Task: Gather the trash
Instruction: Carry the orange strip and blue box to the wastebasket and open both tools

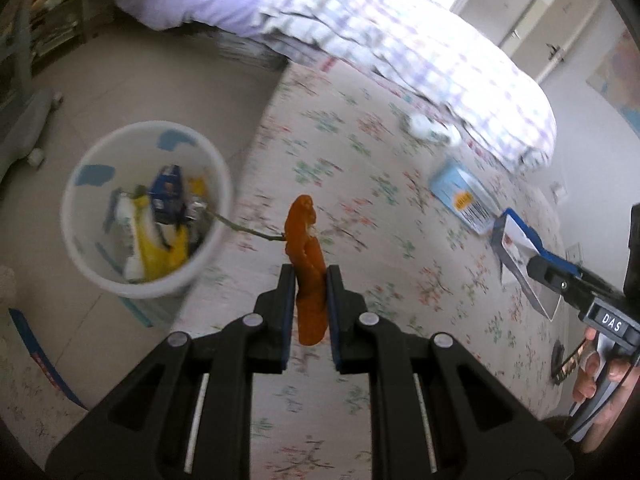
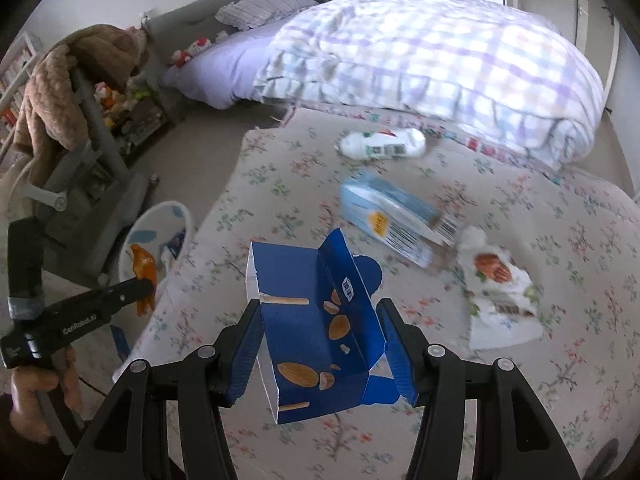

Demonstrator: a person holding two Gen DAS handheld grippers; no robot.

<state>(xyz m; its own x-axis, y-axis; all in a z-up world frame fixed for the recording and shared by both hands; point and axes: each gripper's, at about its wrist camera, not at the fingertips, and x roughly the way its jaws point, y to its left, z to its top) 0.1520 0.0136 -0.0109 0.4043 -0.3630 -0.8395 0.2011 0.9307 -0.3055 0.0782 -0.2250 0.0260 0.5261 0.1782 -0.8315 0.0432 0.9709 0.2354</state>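
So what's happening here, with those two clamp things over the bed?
A person is clearing trash off the bed. The left gripper holds an orange peel, near the white bin on the floor. The right gripper holds a blue box. A bottle, carton and wrapper lie on the bed.

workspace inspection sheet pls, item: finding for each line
surface: floral bedspread, beige floor beside it
job's things: white bin on the floor, trash inside; orange peel and blue box held above the bed
clutter: white bottle, pale blue carton, nut wrapper lying on the bedspread
grippers: left tongs shut on the peel; right tongs shut on the blue box
cables: nothing seen
surroundings: checked duvet, brown plush on a grey stand, doors behind
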